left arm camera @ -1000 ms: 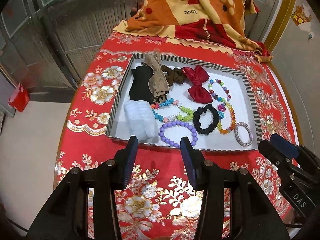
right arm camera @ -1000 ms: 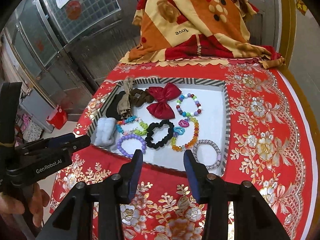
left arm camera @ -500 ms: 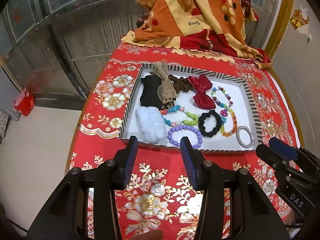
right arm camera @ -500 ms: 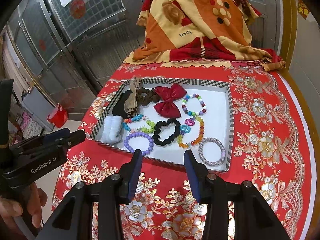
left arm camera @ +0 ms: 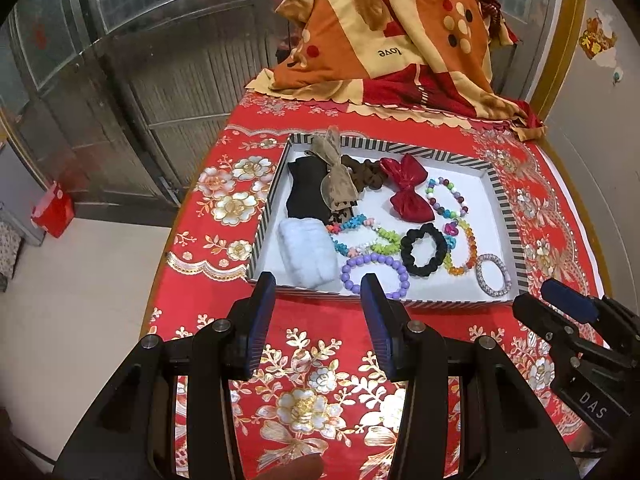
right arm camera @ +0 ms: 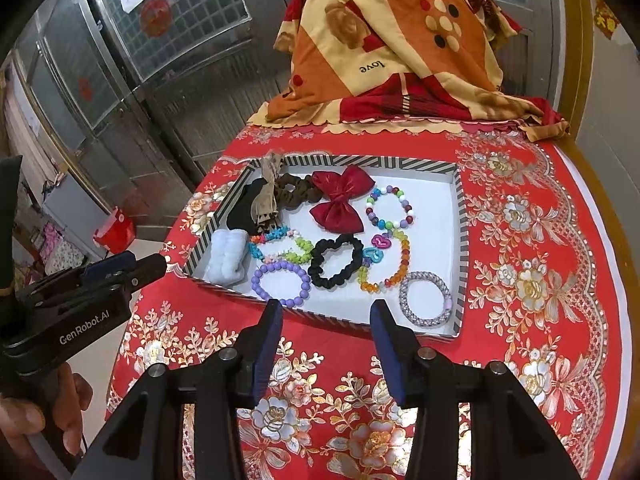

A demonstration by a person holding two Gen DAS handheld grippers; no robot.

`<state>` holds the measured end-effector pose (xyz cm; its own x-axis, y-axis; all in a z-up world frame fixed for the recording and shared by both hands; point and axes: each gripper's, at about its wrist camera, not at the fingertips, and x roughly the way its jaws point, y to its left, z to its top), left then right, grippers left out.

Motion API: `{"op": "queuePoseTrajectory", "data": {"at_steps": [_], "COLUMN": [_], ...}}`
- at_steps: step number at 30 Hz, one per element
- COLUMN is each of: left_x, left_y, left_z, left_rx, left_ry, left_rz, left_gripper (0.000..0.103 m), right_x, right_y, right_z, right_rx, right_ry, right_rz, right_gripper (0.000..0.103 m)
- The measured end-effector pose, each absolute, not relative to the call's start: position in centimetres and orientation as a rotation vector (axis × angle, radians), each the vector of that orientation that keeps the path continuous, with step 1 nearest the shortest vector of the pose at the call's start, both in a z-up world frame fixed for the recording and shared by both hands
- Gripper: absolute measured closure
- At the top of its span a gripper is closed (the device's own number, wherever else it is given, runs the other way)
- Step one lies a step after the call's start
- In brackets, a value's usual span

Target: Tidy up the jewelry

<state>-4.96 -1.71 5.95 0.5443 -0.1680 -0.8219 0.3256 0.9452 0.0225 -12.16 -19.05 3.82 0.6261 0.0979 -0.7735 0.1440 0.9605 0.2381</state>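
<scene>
A white tray with a striped rim [left arm camera: 508, 208] [right arm camera: 462, 216] lies on the red flowered tablecloth. Inside it lie a purple bead bracelet [left arm camera: 374, 274] [right arm camera: 281, 283], a black scrunchie [left arm camera: 423, 250] [right arm camera: 332, 258], a red bow [left arm camera: 408, 192] [right arm camera: 338, 198], a silver bangle [left arm camera: 492, 274] [right arm camera: 426, 298], coloured bead bracelets and other hair pieces. My left gripper [left arm camera: 318, 294] hovers open just in front of the tray's near rim, nothing between its fingers. My right gripper [right arm camera: 326, 320] hangs before the near rim too, its jaws opening and empty. Each gripper shows at the edge of the other's view.
A folded orange and red blanket [left arm camera: 396, 36] is heaped at the table's far end. A metal door and glass blocks stand behind on the left. A red bag [left arm camera: 54, 210] sits on the floor at left. A hand [right arm camera: 36, 412] holds the left gripper.
Both views have pulled back slightly, so the tray looks farther and smaller. The right gripper's fingers have spread a little wider. Nothing in the tray has shifted.
</scene>
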Motion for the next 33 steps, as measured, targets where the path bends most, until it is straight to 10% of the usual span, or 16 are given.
{"op": "queuePoseTrajectory", "data": {"at_steps": [33], "left_x": [-4.60], "left_y": [-2.51], "left_z": [5.50], "left_rx": [0.188], "left_ry": [0.972], "left_rz": [-0.296], "left_gripper": [0.060], "right_x": [-11.58], "right_y": [-19.62], "right_z": [3.02], "right_rx": [0.279], "right_ry": [0.932], "right_rz": [-0.020], "right_gripper": [0.051]}}
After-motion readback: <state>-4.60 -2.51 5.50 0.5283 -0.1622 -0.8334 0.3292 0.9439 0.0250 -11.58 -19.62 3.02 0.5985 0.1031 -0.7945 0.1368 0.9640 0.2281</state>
